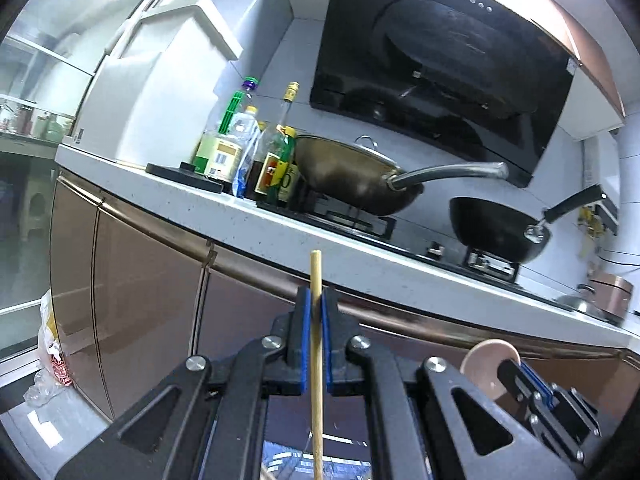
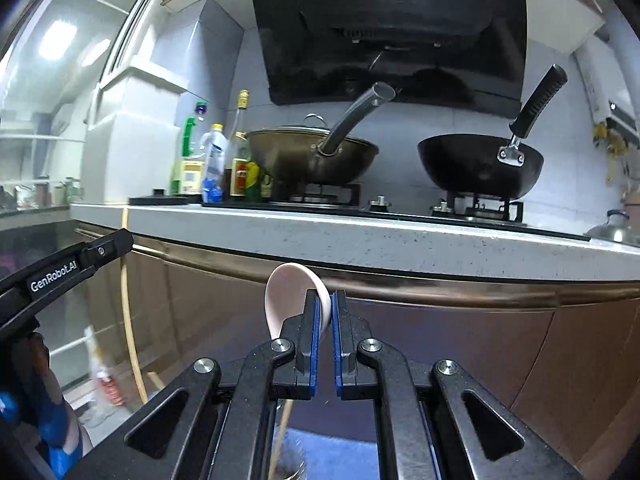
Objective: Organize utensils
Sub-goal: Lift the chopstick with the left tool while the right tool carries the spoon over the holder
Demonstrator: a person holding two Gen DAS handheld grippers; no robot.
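Observation:
My left gripper (image 1: 317,300) is shut on a wooden chopstick (image 1: 316,276), which stands upright between the blue pads and pokes above them. My right gripper (image 2: 327,304) is shut on the rim of a pale pink ceramic spoon (image 2: 286,292), whose bowl sticks out up and to the left of the pads. From the left wrist view the spoon (image 1: 486,358) and the right gripper (image 1: 520,372) show at the lower right. In the right wrist view the left gripper (image 2: 120,240) and the chopstick (image 2: 127,300) appear at the left. Both grippers point level at the kitchen counter front.
A white stone counter (image 2: 360,236) runs across, with brown cabinet doors (image 1: 140,280) below. On the stove sit a bronze wok (image 2: 308,156) with a long handle and a black wok (image 2: 480,164). Several bottles (image 1: 240,152) stand left of the stove. A range hood (image 1: 440,72) hangs above.

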